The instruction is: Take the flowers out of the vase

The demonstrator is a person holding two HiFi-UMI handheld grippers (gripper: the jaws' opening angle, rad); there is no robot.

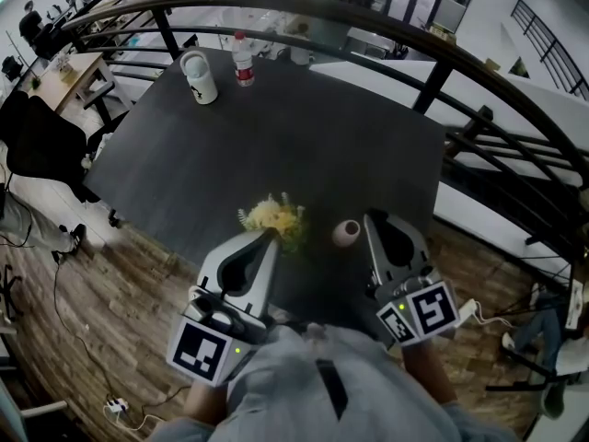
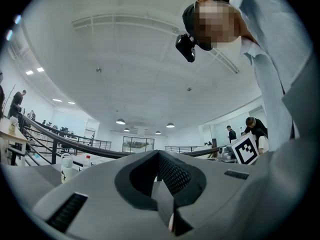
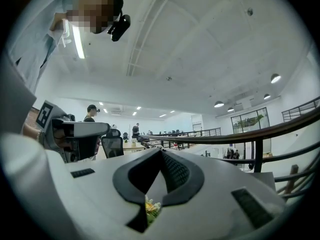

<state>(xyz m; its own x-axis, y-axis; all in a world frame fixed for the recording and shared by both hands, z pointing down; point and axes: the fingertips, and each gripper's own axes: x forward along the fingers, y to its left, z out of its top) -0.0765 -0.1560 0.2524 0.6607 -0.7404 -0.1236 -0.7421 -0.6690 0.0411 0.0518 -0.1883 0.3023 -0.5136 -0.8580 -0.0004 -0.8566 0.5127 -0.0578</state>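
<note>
A dark, matte table (image 1: 304, 136) fills the middle of the head view. It stands on a raised wooden floor (image 1: 110, 293) ringed by a curved black railing (image 1: 386, 26). Beyond the rail lies a bright open office with white walls, ceiling lamps, a pale desk (image 1: 78, 76) and a black office chair (image 1: 41, 145).

The flowers (image 1: 274, 216) are near the table's near edge, outside the vase (image 1: 347, 233) and just to its left, with a strip of bare table between them. The yellow blooms are bunched at the upper left of the cluster, and green leaves trail down and right towards the vase. The steep view does not show whether the bunch lies flat or stands, so its stem line cannot be read.

The small pinkish vase stands upright with its round mouth facing up.

The left gripper (image 1: 269, 236) points away from the person, and its tip reaches the near side of the blooms. Its own view shows the jaws pressed together, and what the pale sliver under them is cannot be told. The right gripper (image 1: 371, 219) is just right of the vase with its jaws clenched on nothing. A bit of yellow and green shows through the gap beneath them.

At the far end, well apart from the grippers, stand a white lidded jug (image 1: 199, 76) and a water bottle (image 1: 243, 60) with a red label.
</note>
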